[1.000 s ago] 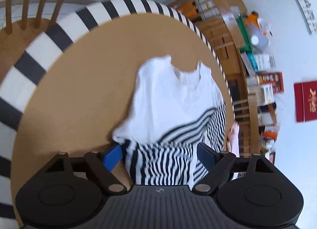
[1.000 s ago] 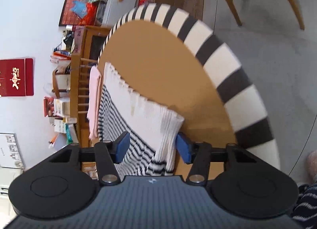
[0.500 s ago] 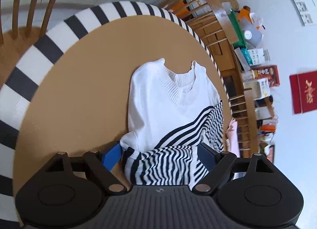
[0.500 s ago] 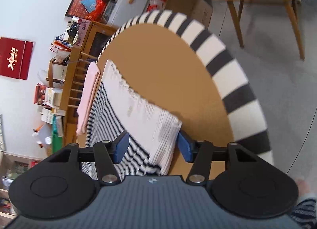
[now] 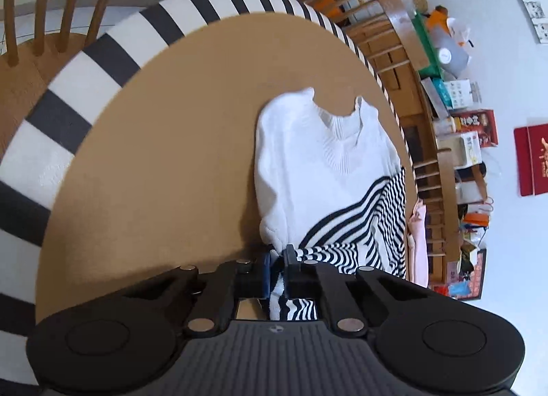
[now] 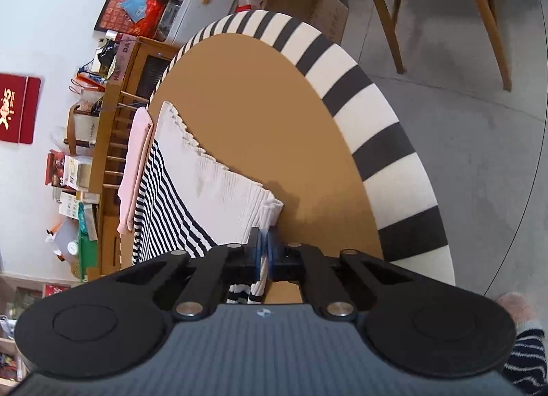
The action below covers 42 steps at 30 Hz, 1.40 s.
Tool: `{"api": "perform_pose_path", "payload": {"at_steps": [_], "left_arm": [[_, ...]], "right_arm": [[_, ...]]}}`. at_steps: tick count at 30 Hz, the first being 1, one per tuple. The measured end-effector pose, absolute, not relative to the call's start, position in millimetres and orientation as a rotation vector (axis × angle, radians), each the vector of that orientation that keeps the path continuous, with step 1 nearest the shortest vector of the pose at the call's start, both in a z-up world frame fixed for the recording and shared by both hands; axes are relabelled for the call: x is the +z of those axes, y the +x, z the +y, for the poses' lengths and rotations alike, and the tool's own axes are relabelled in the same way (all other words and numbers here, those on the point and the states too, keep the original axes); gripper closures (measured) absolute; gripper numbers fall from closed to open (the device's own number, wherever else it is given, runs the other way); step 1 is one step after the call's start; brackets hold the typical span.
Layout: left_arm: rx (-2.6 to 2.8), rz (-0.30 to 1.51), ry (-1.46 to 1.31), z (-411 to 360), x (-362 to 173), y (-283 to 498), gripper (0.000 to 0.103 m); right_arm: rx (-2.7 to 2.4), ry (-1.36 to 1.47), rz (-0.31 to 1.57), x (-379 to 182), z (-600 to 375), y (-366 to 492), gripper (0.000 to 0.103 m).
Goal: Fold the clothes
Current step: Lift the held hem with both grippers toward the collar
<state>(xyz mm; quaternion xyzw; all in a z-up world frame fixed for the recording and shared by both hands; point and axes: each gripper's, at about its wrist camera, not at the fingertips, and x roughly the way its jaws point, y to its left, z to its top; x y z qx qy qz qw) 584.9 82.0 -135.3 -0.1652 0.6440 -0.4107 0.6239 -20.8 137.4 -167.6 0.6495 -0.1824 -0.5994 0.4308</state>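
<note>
Both hand-held grippers, left [image 5: 278,267] and right [image 6: 263,252], have just clamped the sweater's [image 5: 308,170] near edge.

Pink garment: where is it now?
In both wrist views the pink garment lies at the table's far edge, beside the striped sweater, before the wooden shelf.

The left gripper [image 5: 278,267] has just closed its jaws; they now pinch a bunched fold of the striped lower part of the sweater [image 5: 318,170]. The sweater lies flat on the round brown tabletop [image 5: 164,142], collar pointing away from the camera, white upper part toward the far edge. The tabletop has a black-and-white striped rim. A pink garment [image 5: 418,238] lies just beside the sweater's right edge. Wooden shelves [image 5: 404,63] stand beyond.
</note>
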Motion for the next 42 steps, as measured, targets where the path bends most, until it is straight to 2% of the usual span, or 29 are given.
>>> {"api": "perform_pose_path", "payload": {"at_steps": [3,11,18,25,28,34,42], "left_arm": [[-0.943,1.469,-0.362,85,-132,587,0.096],[-0.940,1.460,-0.328,106,-121,600,0.096],[-0.942,1.463,-0.289,138,-104,613,0.096],[-0.909,1.522,-0.283,181,-81,626,0.096],[-0.901,1.552,-0.324,185,-70,630,0.096],[-0.996,1.561,-0.383,138,-44,625,0.096],[-1.099,1.526,-0.291,-10,-23,606,0.096]], "right_arm": [[-1.502,1.635,-0.483,-169,143,-22,0.100],[-1.545,1.558,-0.398,-145,162,-20,0.100],[-1.515,1.601,-0.319,-130,187,-14,0.101],[-1.512,1.660,-0.304,-109,225,-9,0.101],[-1.495,1.718,-0.354,-104,231,-6,0.100],[-1.450,1.691,-0.471,-80,194,-5,0.100],[-1.441,1.612,-0.445,-60,69,-18,0.100]]}}
